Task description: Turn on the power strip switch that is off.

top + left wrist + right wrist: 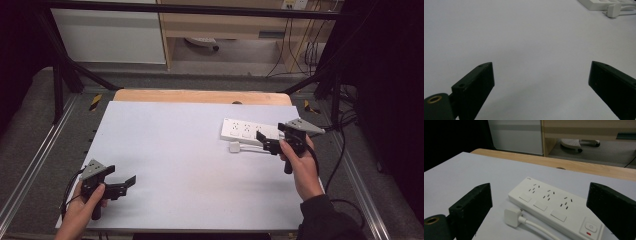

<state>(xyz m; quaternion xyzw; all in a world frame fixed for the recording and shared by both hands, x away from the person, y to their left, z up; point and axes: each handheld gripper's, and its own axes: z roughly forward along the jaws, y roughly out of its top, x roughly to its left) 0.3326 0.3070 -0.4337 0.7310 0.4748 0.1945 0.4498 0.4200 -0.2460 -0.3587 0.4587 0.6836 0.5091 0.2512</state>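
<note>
My left tool (121, 184) hovers low over the white surface (180, 160) at about 7 o'clock in the high view, its jaws spread wide with nothing between them; in the left gripper view the same jaws frame bare surface, with the power strip (606, 3) and the plug (613, 10) far off at 1 o'clock. My right tool (268, 141) sits at about 3 o'clock in the high view, jaws likewise spread and empty, just beside the near edge of the white power strip (248, 131). In the right gripper view the power strip (556, 207) lies flat between my jaws, three socket groups and a switch facing up, and the white plug (512, 217) with its cable rests on the surface just beside the strip's near long side.
</note>
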